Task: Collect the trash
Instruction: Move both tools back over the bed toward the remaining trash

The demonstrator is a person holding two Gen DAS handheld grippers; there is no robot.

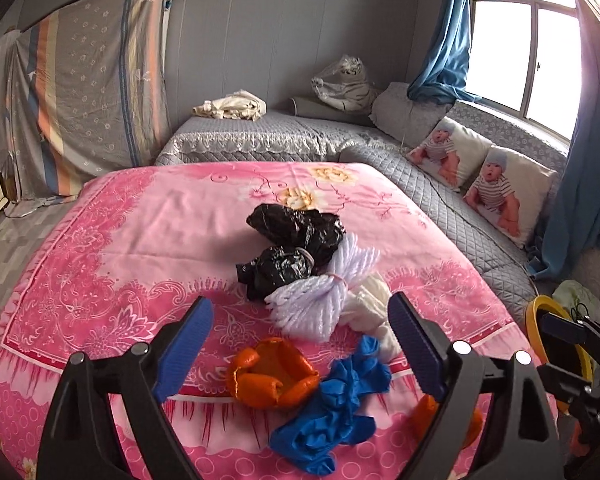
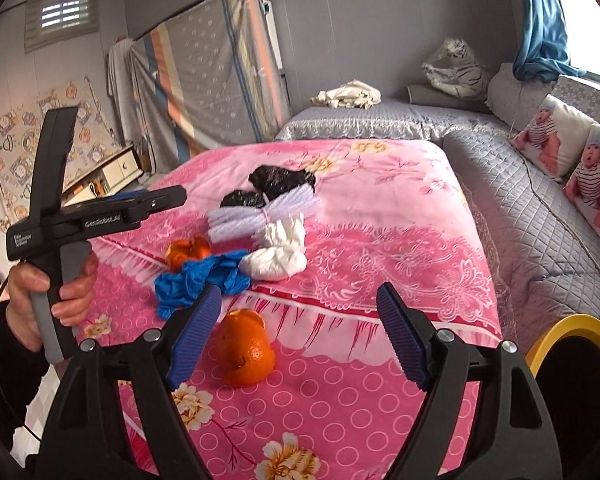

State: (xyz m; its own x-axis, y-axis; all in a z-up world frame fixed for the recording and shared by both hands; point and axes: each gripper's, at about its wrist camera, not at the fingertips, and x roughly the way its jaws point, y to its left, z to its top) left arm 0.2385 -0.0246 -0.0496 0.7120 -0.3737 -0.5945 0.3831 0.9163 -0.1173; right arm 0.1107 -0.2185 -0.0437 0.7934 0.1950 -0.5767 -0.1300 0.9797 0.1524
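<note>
**Mia:** Where is the trash?

**Ben:** On the pink bed cover point(image 1: 112, 240). There are black bags point(image 1: 296, 236), a white yarn bundle point(image 1: 320, 300), a white wad point(image 2: 276, 256), a blue glove point(image 1: 332, 396) and orange peel point(image 1: 272, 372), all in one heap. One more peel point(image 2: 246, 354) sits apart, near the bed's front edge.

**Mia:** What are the grippers doing?

**Ben:** The left gripper point(image 1: 300, 344) is wide, with nothing in it. It hangs over the peel and glove. The right gripper point(image 2: 296, 336) is wide and empty too, just by the lone peel.

**Mia:** What could go wrong?

**Ben:** The glove touches the peel and the wad. I think a grab there could pick up two things, or drag the yarn along.

**Mia:** And the lone peel?

**Ben:** It looks round and light. A push from one finger could roll it off the bed, and it might miss the yellow bin point(image 2: 572, 340) beside the bed.

**Mia:** Anything else?

**Ben:** The soft cover could get pinched with the trash.
</note>
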